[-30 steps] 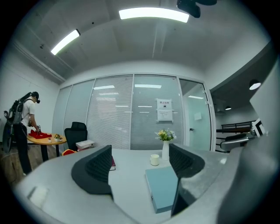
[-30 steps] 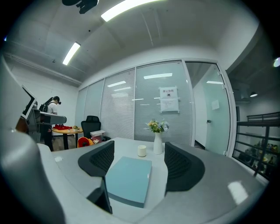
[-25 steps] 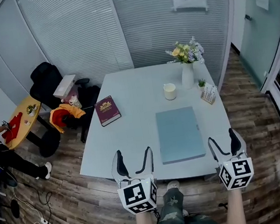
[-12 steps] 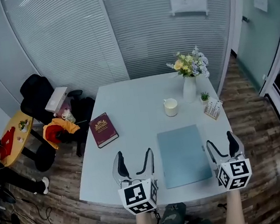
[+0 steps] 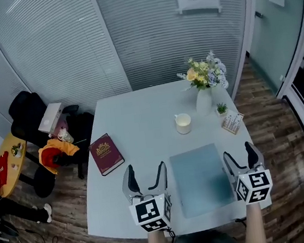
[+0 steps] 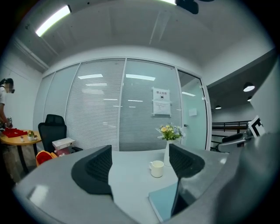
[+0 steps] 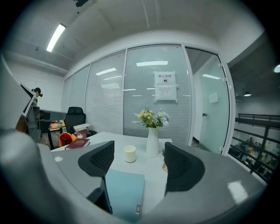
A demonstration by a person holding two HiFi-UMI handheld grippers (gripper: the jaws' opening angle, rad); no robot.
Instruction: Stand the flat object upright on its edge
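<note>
While one blue folder (image 5: 202,179) lies flat, left gripper (image 5: 144,171) and right gripper (image 5: 239,156) gape empty.

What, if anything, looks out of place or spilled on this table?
Nothing stands out. The mug and vase stand upright, the teal folder lies flat, and the red book lies slightly skewed near the table's left edge.

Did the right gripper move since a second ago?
Yes. The right gripper went forward: it was by the blue folder's near corner, now it's beside the folder's middle.
</note>
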